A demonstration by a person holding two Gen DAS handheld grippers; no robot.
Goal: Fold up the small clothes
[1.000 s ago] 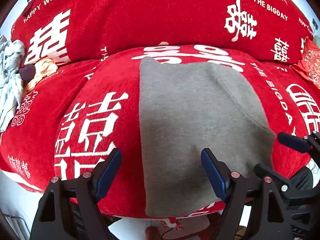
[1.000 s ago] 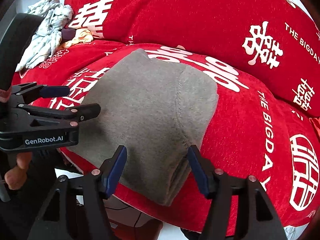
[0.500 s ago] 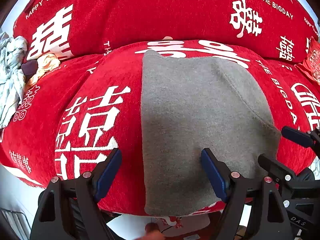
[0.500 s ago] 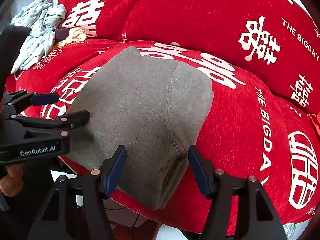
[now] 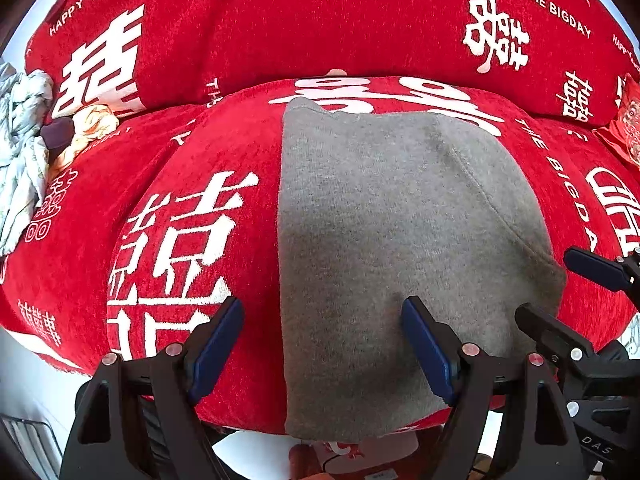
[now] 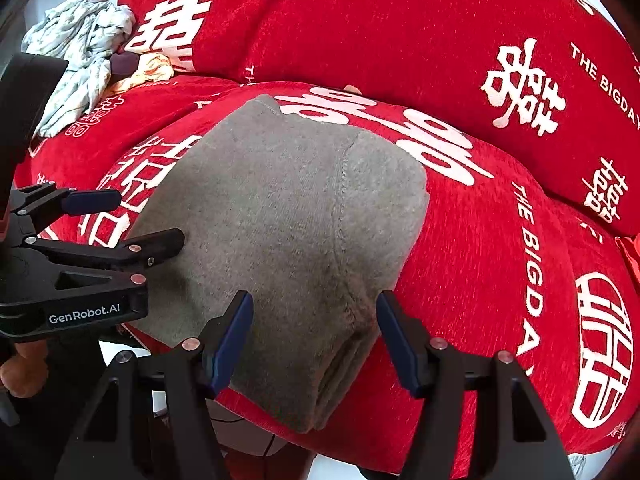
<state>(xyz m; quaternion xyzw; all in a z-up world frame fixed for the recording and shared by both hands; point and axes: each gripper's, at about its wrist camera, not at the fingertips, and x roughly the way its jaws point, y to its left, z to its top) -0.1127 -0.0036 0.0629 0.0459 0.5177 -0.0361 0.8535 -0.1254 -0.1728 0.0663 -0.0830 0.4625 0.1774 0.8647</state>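
A grey knitted garment (image 5: pixel 384 248) lies folded flat on the red seat cushion (image 5: pixel 180 220), its near end hanging over the cushion's front edge. My left gripper (image 5: pixel 322 344) is open just above it, with the garment's left edge running between the fingers. In the right wrist view the same grey garment (image 6: pixel 288 220) shows stacked layers at its near right corner. My right gripper (image 6: pixel 314 340) is open over that corner, pads clear of the cloth. The left gripper (image 6: pixel 120 220) shows at that view's left side, and the right gripper (image 5: pixel 560 292) at the left wrist view's right edge.
A heap of pale printed clothes (image 6: pixel 80 48) and a yellow-orange piece (image 5: pixel 92 124) lie at the sofa's far left. The red backrest (image 5: pixel 320 20) rises behind the cushion. A red packet (image 5: pixel 626 120) sits far right. A hand (image 6: pixel 20 368) holds the left gripper.
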